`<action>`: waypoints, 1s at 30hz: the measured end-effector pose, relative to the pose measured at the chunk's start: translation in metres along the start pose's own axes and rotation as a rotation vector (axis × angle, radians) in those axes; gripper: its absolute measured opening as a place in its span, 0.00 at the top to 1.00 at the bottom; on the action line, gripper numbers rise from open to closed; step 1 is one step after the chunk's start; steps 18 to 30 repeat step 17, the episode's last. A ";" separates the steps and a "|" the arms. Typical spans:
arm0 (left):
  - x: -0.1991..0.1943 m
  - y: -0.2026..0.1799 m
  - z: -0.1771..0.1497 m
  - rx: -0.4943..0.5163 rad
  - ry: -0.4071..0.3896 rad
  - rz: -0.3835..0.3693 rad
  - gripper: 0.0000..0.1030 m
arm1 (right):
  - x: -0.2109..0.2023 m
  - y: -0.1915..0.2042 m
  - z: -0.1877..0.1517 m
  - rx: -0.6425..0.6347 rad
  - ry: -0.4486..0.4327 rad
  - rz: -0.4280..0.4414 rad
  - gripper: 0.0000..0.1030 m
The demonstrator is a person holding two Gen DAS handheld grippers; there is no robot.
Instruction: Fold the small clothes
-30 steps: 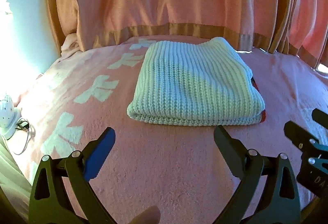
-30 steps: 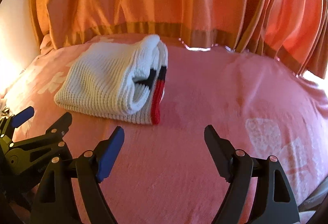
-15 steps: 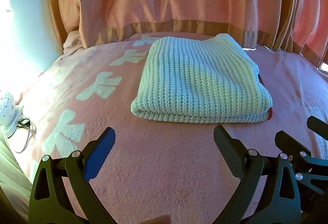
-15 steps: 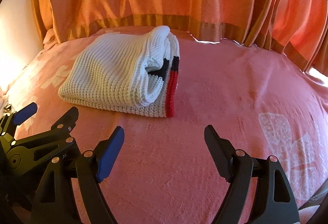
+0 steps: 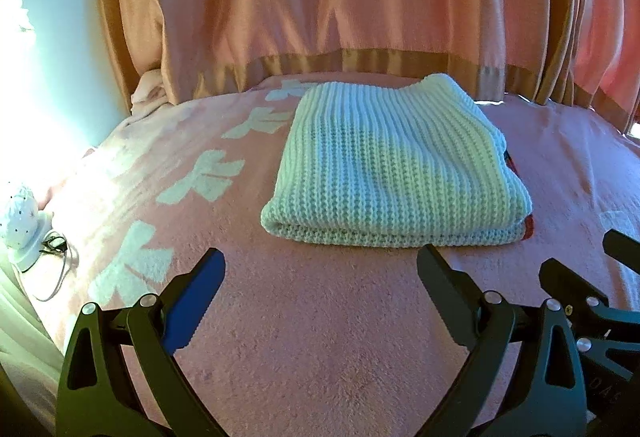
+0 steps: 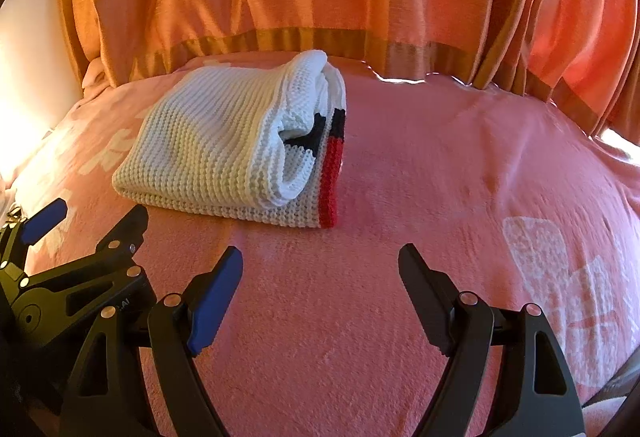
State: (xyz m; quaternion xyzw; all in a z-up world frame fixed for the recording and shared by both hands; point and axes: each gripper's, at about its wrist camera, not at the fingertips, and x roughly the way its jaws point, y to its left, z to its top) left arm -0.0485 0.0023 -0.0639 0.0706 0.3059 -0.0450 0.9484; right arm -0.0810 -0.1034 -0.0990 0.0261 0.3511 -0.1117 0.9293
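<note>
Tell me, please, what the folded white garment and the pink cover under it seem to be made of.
Garment: chunky ribbed knit, probably wool or acrylic yarn; visible stitch rows, matte. Cover: soft fleece or plush, likely; fuzzy short nap, no sheen.

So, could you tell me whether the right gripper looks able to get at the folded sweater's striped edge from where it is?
Probably yes: the right gripper is open, and only bare blanket lies between it and the sweater.

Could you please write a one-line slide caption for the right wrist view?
Folded white knit sweater with red and black trim lies on pink fleece blanket; open right gripper empty.
</note>
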 end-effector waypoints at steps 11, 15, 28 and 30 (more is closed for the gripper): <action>0.001 -0.006 -0.001 0.002 0.011 -0.008 0.17 | 0.002 -0.002 -0.001 0.016 0.010 -0.011 0.24; 0.001 -0.006 -0.001 0.000 0.012 -0.011 0.19 | 0.004 -0.005 0.000 0.015 0.009 -0.010 0.24; 0.001 -0.006 -0.002 -0.006 0.015 -0.016 0.19 | 0.004 -0.007 0.000 0.015 0.008 -0.008 0.24; 0.001 -0.006 -0.002 -0.006 0.015 -0.016 0.19 | 0.004 -0.007 0.000 0.015 0.008 -0.008 0.24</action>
